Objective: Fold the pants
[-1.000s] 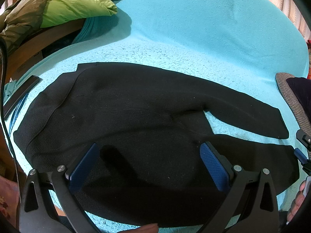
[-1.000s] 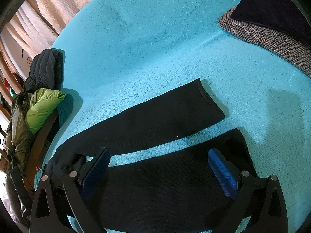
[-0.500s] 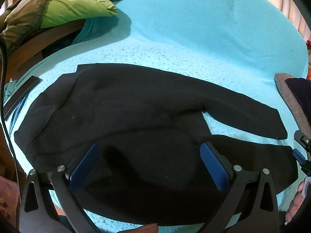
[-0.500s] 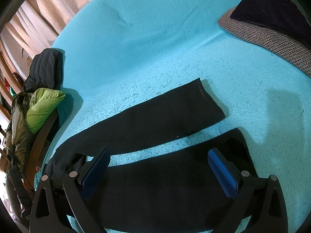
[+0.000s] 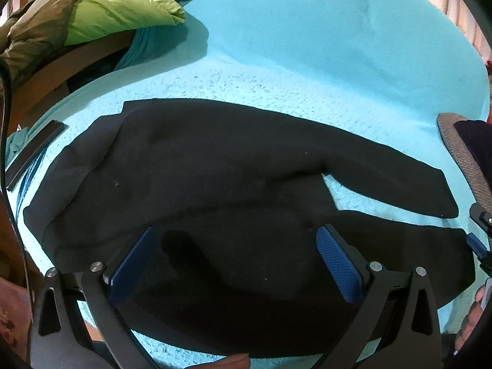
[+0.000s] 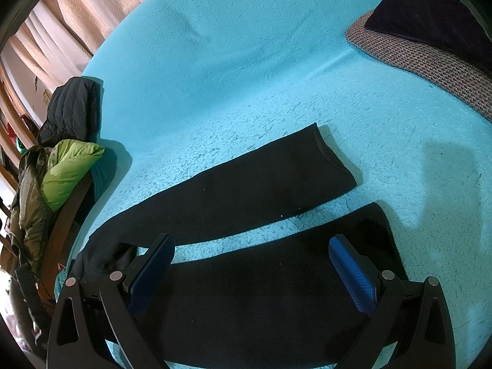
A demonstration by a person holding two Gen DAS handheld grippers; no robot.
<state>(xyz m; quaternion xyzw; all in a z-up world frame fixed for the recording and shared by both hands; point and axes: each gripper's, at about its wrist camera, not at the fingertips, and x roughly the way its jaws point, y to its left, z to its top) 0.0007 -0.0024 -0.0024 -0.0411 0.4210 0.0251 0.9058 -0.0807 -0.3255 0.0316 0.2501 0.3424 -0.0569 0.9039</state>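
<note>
Left wrist view is showing the black pants lying flat on the turquoise blanket; left claw and right claw are hovering spread, gripping nothing; grabbing one layer risks a lopsided fold.

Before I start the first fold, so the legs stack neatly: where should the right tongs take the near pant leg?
Probably at the hem of the near leg, at the cuff edge, coming in low from the near side. The leg lies flat on the turquoise blanket, parted from the far leg, and the open right tongs hover over it.
</note>
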